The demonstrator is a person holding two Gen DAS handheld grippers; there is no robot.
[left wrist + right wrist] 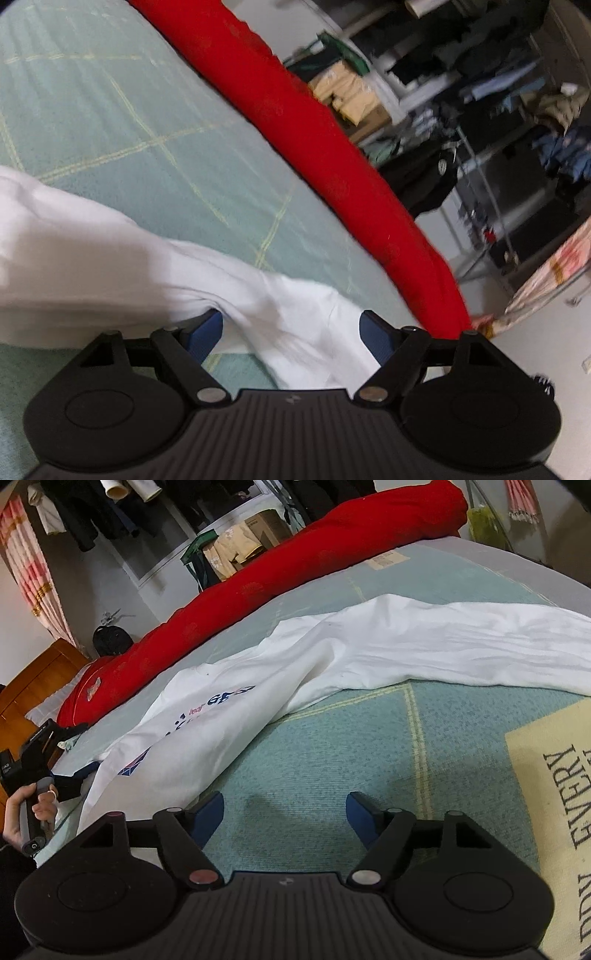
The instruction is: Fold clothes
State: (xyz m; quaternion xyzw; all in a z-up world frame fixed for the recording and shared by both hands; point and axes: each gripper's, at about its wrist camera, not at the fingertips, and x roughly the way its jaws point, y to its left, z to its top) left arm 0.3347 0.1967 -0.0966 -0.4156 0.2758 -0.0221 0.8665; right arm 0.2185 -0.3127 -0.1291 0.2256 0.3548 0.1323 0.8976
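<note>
White shirt (332,653) lying lengthwise alongside red bolster (295,568), left gripper (291,332) released around cloth, right gripper (284,812) released, empty.

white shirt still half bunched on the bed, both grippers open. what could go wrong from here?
1. The left gripper has shirt fabric between open jaws; closing may pinch several bunched layers, not one edge.
2. The right gripper sits over bare bedspread; closing there could grab bedding.
3. Dragging the shirt could snag the red bolster behind it.
</note>
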